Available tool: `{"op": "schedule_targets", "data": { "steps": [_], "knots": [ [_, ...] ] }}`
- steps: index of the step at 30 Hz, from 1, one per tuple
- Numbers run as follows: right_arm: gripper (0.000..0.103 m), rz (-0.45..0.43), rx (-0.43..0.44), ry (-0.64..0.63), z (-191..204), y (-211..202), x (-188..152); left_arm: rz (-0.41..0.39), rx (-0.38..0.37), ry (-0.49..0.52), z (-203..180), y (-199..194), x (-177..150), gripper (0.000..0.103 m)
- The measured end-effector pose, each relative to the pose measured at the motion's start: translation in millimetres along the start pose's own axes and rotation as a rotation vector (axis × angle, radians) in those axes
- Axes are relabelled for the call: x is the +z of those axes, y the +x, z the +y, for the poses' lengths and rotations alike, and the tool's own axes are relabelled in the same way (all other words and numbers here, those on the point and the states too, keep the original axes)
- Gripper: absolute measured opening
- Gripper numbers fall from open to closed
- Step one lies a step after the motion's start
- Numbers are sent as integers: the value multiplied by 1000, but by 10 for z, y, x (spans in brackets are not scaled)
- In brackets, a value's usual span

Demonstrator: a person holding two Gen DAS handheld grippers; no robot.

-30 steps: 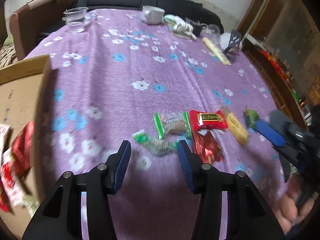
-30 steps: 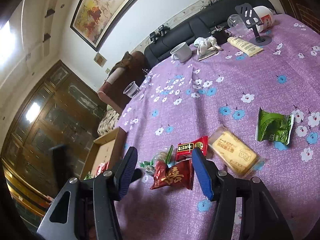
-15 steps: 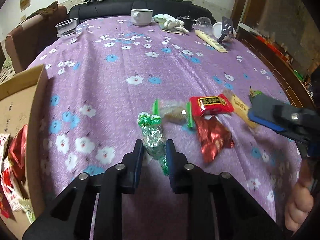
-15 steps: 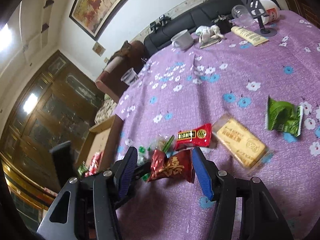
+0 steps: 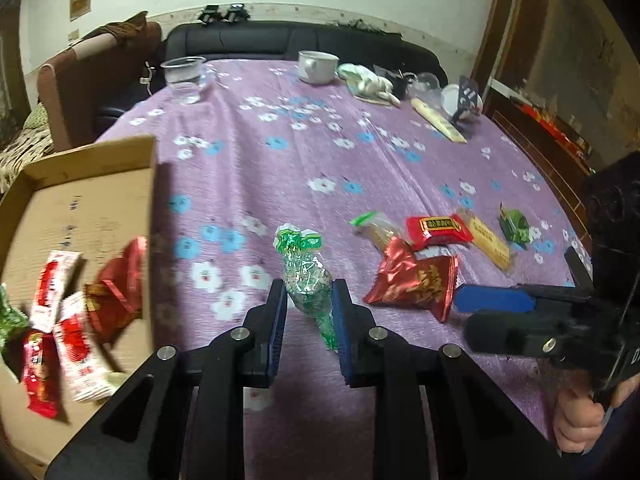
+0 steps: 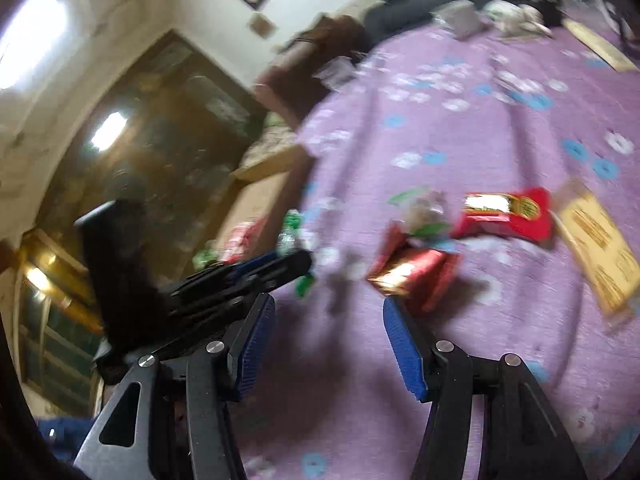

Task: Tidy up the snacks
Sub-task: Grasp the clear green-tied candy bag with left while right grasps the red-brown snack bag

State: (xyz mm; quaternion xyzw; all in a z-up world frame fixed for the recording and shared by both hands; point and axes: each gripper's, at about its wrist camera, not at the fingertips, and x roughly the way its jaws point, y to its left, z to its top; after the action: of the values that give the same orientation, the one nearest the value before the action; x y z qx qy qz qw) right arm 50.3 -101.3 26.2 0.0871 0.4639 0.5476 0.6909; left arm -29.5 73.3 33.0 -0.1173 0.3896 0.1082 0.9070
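My left gripper (image 5: 309, 304) is shut on a green-and-clear snack packet (image 5: 307, 276), lifted off the purple flowered tablecloth (image 5: 280, 160). To its left lies an open cardboard box (image 5: 80, 208) holding several red and white snack packets. Loose on the cloth to the right are a shiny red packet (image 5: 416, 280), a red bar packet (image 5: 438, 230), a yellow biscuit pack (image 5: 490, 242), a clear packet with a green end (image 5: 374, 228) and a small green packet (image 5: 516, 226). My right gripper (image 6: 328, 340) stands open just short of the shiny red packet (image 6: 414, 274), nothing between its fingers.
At the table's far end stand a clear plastic cup (image 5: 185, 78), a white mug (image 5: 317, 66), a white cloth bundle (image 5: 370, 82), a long yellow pack (image 5: 440, 124) and a phone stand (image 5: 466, 98). A black sofa (image 5: 280, 42) and brown armchair (image 5: 96, 80) lie beyond.
My left gripper closed on the green packet and lifted it, swinging left so the box shows more. The right gripper came closer to the shiny red packet and rolled; its view is blurred.
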Motion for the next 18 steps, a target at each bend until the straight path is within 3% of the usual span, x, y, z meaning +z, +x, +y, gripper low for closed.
{"op": "schedule_targets", "data": {
  "steps": [4, 10, 18],
  "knots": [
    [59, -50, -169, -3, -62, -29, -6, -11, -2, -18, 74, -46, -12, 20],
    [59, -67, -195, 24, -65, -64, 95, -20, -23, -21, 114, -109, -48, 20],
    [60, 12, -252, -6, -120, 229, 421, -47, -48, -33, 183, -259, -99, 20]
  ]
}}
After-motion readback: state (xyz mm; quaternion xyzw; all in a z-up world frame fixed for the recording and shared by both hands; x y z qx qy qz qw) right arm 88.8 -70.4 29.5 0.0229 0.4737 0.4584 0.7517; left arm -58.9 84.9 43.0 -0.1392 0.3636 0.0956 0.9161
